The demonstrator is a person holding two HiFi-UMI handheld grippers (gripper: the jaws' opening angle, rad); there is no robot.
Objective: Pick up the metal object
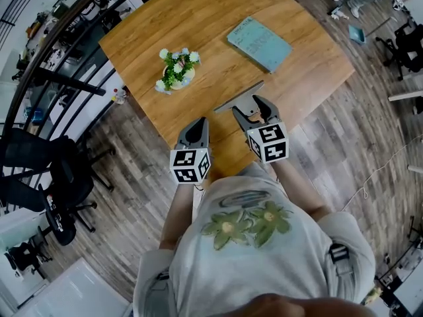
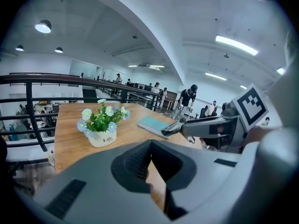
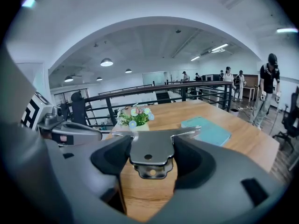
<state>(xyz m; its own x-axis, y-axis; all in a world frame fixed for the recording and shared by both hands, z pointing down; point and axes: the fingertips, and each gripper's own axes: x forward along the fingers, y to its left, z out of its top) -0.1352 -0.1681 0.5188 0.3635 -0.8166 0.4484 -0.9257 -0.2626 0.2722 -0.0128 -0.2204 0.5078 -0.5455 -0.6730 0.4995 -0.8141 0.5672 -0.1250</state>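
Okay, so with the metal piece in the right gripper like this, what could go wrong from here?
1. The right gripper pinches the metal object at one end only, with most of it sticking out past the jaws, so it may pivot or slip.
2. A careless swing could knock the flower pot or scrape the teal book ahead on the table.

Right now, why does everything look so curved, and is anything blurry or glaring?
Head view: the wide lens bows the table edges and floorboards. Left gripper view: the railing arcs, ceiling lamps glare, near fingers are soft. Right gripper view: dark corners, yet the metal object looks sharp.
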